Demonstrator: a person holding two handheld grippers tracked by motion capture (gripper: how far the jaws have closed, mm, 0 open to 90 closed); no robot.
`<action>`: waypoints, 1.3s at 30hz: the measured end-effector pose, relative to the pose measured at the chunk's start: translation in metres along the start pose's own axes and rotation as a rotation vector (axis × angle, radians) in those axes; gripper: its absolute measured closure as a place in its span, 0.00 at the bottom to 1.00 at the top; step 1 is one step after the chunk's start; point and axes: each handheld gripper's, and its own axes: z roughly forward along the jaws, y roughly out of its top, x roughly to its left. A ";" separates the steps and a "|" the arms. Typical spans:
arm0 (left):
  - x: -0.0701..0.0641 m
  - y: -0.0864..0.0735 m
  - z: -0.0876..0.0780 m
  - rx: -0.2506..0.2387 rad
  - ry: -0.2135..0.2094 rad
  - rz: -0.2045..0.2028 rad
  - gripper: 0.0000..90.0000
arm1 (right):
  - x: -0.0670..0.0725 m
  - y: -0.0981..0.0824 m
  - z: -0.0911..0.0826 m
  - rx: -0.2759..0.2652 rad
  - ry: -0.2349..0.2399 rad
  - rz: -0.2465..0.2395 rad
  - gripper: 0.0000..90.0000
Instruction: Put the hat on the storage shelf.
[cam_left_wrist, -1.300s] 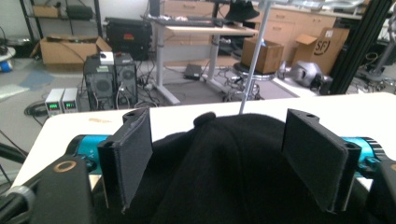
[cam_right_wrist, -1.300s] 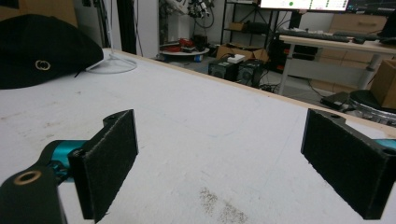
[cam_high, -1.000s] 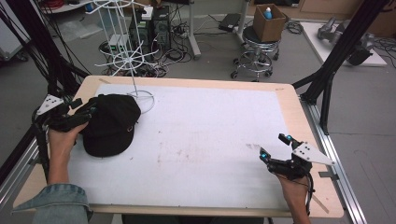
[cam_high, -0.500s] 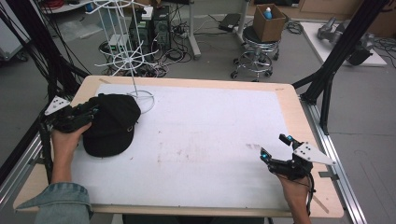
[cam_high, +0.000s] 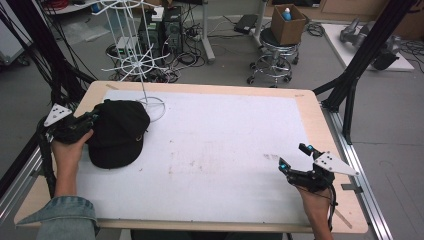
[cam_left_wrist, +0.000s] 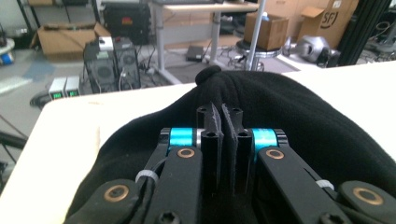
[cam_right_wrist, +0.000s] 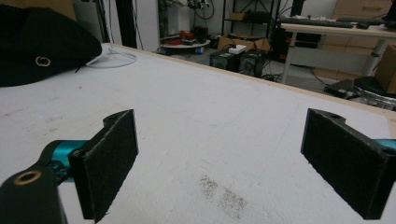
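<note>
Jaws of left gripper (cam_left_wrist: 223, 122) pinch black cap (cam_high: 117, 131), brim toward person.

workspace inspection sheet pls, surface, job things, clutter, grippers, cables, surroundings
surface: white mat on a wooden table, faint grey smudges near the middle and right.
job's things: black cap at the left; white wire stand with its ring base at the far left edge, beside the cap.
clutter: nothing seen on the mat.
grippers: left gripper shut on the cap's fabric; right gripper open, at the near right corner, holding nothing.
cables: a black cable hangs from the left gripper off the table's left edge.
surroundings: stool with a cardboard box, computer towers, floor cables, black frame legs.
</note>
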 end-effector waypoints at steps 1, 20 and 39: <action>0.000 0.001 -0.003 -0.025 -0.012 0.006 0.96 | 0.000 0.000 0.000 -0.001 0.001 0.000 0.11; 0.000 0.024 -0.042 -0.202 -0.132 0.037 0.96 | -0.002 0.000 0.004 -0.010 0.013 0.020 0.11; 0.003 0.046 -0.082 -0.322 -0.179 0.050 0.96 | -0.002 0.000 0.010 -0.015 0.028 0.026 0.11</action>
